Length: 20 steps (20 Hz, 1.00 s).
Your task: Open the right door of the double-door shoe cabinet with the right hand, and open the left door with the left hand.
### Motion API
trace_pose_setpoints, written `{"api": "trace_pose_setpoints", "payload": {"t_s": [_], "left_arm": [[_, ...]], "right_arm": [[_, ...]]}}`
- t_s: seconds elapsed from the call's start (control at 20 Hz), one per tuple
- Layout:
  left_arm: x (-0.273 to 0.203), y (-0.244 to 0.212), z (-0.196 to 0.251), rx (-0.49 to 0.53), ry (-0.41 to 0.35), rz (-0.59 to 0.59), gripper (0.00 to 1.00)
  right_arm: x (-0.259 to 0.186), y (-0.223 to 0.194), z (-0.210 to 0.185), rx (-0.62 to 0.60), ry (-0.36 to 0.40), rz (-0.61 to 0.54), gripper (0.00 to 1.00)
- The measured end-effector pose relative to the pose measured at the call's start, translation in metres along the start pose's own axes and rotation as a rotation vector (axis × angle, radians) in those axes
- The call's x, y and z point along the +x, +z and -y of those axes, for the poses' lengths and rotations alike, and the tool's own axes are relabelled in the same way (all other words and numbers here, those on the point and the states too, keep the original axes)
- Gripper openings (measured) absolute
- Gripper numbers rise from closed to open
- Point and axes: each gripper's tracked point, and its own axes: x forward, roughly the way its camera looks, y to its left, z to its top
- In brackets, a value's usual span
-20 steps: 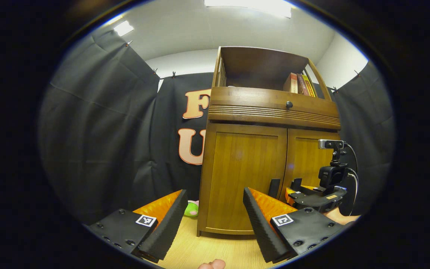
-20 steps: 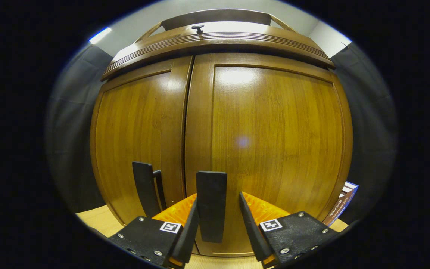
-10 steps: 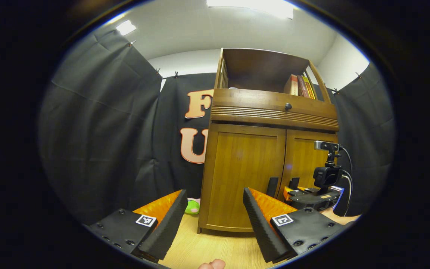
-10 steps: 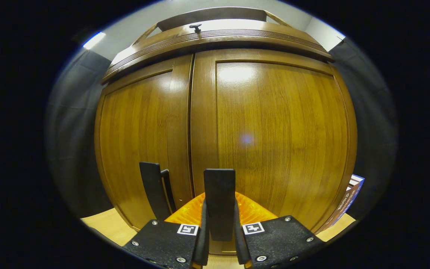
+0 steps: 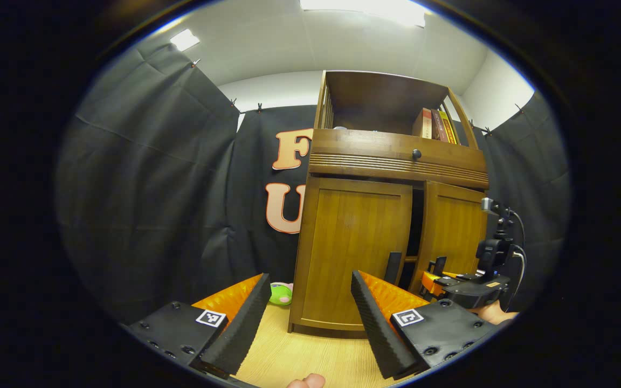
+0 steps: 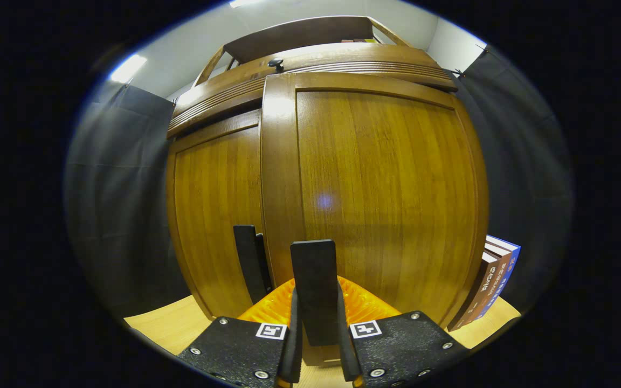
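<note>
Two wooden doors front the shoe cabinet (image 5: 391, 161) that stands ahead of me on a pale wood floor (image 5: 310, 355). Black cloth hangs behind and to both sides of it.

In the left gripper view, my left gripper (image 5: 305, 310) is held low and well back from the cabinet, its two fingers spread wide with nothing between them. Beyond them the left door (image 5: 353, 253) sits flush and closed, with a dark upright handle (image 5: 392, 268) near its right edge. To the right of that, the right door (image 5: 453, 237) stands swung partly outward, leaving a dark gap (image 5: 415, 231) between the two doors. My right gripper (image 5: 437, 272) shows near the lower part of that open door, with a hand (image 5: 491, 312) behind it.

In the right gripper view, the right door (image 6: 375, 188) is very close. My right gripper (image 6: 316, 345) has its fingers drawn in narrow, pressed on either side of that door's dark upright handle (image 6: 315, 288). The left door (image 6: 216, 215) lies farther back on the left, and its own handle (image 6: 248, 261) sits just beside the edge of the open door.

Above the doors runs a drawer front with a small dark knob (image 5: 416, 154). Higher still is an open shelf holding several books (image 5: 434, 124) at its right end. More books (image 6: 491, 280) stand on the floor at the cabinet's right side. One small green soft toy (image 5: 280, 293) lies on the floor at the cabinet's left.
</note>
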Motion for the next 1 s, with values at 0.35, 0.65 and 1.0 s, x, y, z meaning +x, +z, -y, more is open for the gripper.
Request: {"api": "trace_pose_setpoints", "payload": {"t_s": [0.35,0.65,1.0], "left_arm": [[0.000,-0.001,0.027,-0.011,-0.036,-0.002,0.95],[0.002,-0.004,0.051,-0.006,-0.067,0.001,0.95],[0.005,-0.015,0.082,-0.021,-0.110,-0.010,0.95]], "right_arm": [[-0.060,0.004,0.023,0.007,0.017,-0.009,0.28],[-0.102,0.008,0.053,0.019,-0.018,-0.022,0.27],[-0.151,0.011,0.118,0.007,-0.144,-0.018,0.18]]}}
